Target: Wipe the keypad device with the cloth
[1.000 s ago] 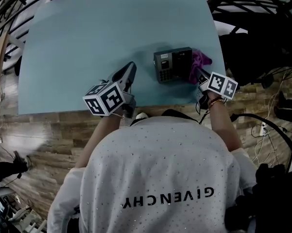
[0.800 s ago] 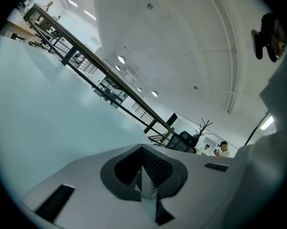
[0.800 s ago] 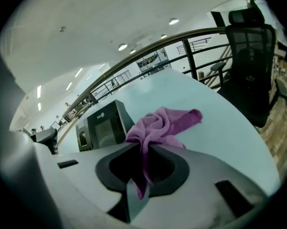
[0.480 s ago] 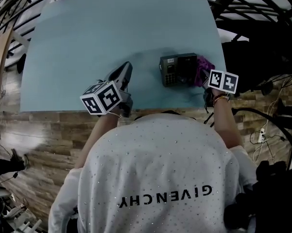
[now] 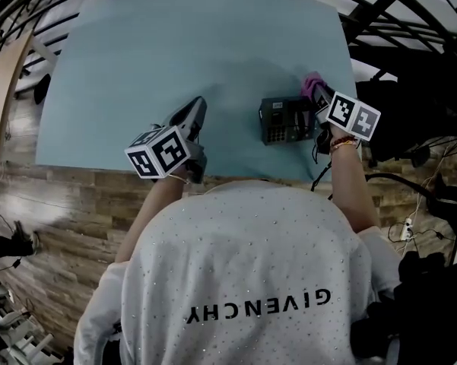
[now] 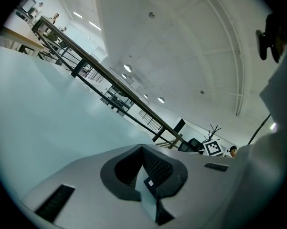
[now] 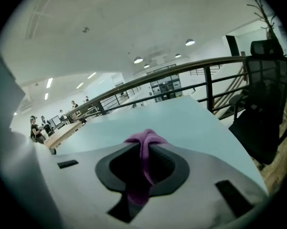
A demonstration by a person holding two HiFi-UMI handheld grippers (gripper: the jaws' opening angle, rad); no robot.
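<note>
The pink cloth [image 7: 144, 151] is pinched between the clenched jaws of the right gripper [image 5: 322, 97], just beside the 1 o'clock corner of the keypad device [image 5: 285, 120]. The device is laid flat on the blue table [image 5: 175, 44], towards its 5 o'clock edge. The left gripper [image 5: 195, 114] is held at the device's 9 o'clock, its jaws pressed together on nothing.

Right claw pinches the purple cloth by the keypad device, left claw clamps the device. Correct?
No. The left claw is not on the keypad device: the head view shows it apart, to the device's left, and the left gripper view shows its jaws shut on nothing. The right claw does pinch the purple cloth by the device.
</note>
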